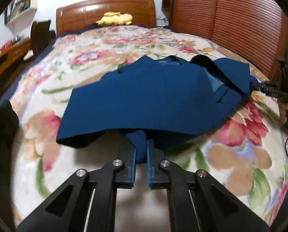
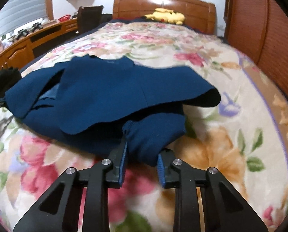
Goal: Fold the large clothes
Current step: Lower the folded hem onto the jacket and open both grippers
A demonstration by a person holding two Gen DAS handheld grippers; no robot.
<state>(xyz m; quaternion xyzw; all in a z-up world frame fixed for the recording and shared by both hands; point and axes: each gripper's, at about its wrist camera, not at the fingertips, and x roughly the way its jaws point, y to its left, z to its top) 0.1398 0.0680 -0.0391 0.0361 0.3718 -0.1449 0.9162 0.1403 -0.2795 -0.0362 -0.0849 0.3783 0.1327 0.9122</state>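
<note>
A large dark blue garment [image 1: 159, 96] lies spread on a floral bedspread [image 1: 86, 73], collar toward the headboard. My left gripper [image 1: 141, 147] is shut on a bunch of its near hem, lifting the edge a little off the bed. In the right wrist view the same garment [image 2: 105, 89] lies ahead, partly folded over itself. My right gripper [image 2: 142, 148] is open, with a fold of the blue cloth lying between its blue pads [image 2: 160, 164]. The right gripper also shows at the right edge of the left wrist view [image 1: 273, 91], by the garment's side.
A wooden headboard [image 1: 105, 11] with a yellow plush toy [image 1: 115, 18] stands at the far end. A slatted wooden wardrobe [image 1: 231, 19] runs along the right. A wooden desk [image 2: 27, 40] and dark chair [image 2: 89, 17] stand on the left.
</note>
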